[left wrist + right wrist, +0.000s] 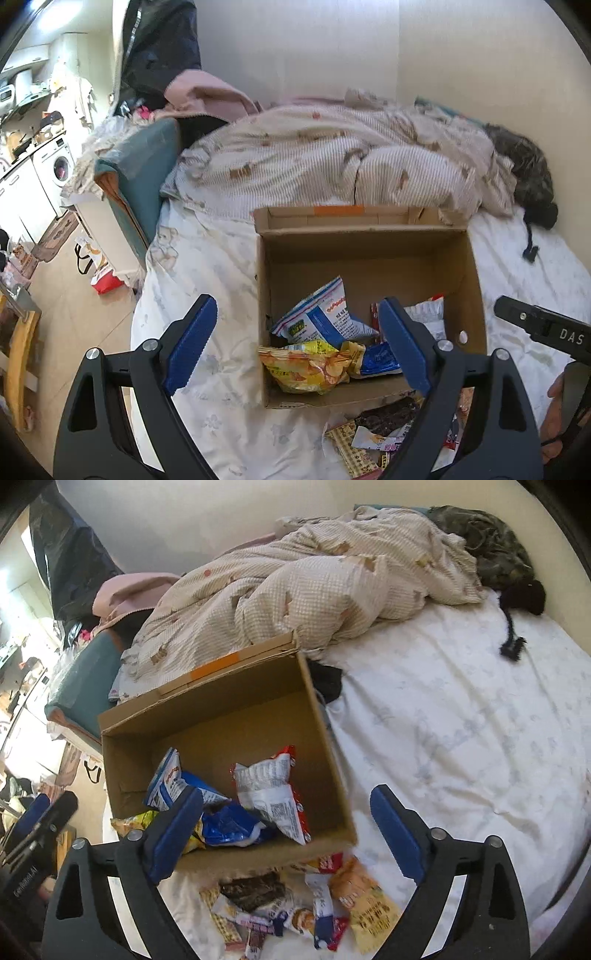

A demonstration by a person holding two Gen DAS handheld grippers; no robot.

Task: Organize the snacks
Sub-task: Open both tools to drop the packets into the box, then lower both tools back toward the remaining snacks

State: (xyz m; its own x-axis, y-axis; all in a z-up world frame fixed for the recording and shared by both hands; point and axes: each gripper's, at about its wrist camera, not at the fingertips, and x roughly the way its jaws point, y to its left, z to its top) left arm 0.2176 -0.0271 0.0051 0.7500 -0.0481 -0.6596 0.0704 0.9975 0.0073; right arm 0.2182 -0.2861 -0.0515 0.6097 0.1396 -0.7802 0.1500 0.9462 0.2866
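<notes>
- So there's an open cardboard box (369,254) sitting on the bed (207,266), roughly mid-mattress, its far flap up against a rumpled checked duvet (314,158).
- Inside the box: a blue-and-white snack bag (321,317) leaning toward the left wall, a yellow chip bag (306,365) in the near-left corner, a crumpled blue wrapper (229,827) along the near wall, and a red-and-white packet (273,794) more toward the middle.
- Far half of the box floor is bare cardboard.
- A loose pile of snacks (295,908) lies on the sheet just outside the box's near wall, toward the bed's near edge.
- Left gripper (295,339) is spread wide with nothing in it, hanging over the box's near-left corner.
- Right gripper (288,830) is gaping too, empty, above the box's near-right corner.
</notes>
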